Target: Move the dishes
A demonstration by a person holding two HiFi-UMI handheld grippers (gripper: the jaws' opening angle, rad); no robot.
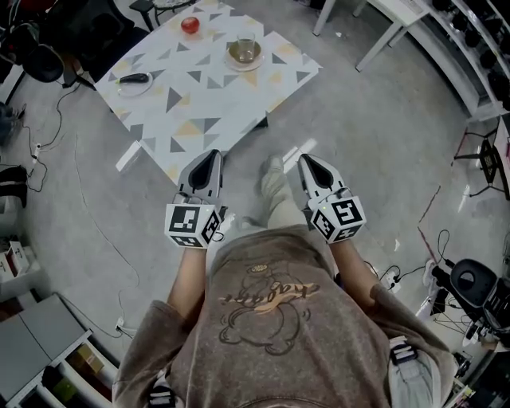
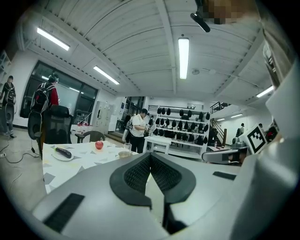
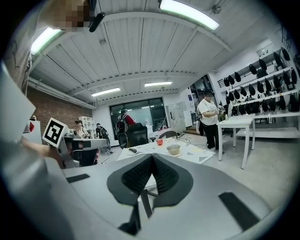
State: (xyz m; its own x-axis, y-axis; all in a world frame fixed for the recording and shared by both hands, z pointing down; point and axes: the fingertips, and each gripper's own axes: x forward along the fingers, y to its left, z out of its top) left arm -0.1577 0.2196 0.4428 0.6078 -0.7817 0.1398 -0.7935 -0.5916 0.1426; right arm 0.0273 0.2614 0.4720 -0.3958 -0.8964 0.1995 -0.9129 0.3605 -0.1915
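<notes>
A table with a triangle-patterned cloth (image 1: 203,96) stands ahead of me. On it lie a white plate holding a dark eggplant (image 1: 134,80), a red apple (image 1: 190,25), and a bowl on a saucer with a glass (image 1: 245,52). My left gripper (image 1: 209,157) and right gripper (image 1: 309,162) are held side by side in front of my body, short of the table's near edge. Both are shut with nothing between the jaws. The plate with eggplant (image 2: 62,153), the apple (image 2: 99,145) and the bowl (image 3: 173,149) show small beyond the jaws.
A black chair (image 1: 40,56) and cables sit left of the table. White tables (image 1: 398,20) and a shelf stand at the back right. A person in a white shirt (image 2: 138,131) stands beyond the table, others (image 3: 123,123) farther off. My foot (image 1: 273,171) is on the grey floor.
</notes>
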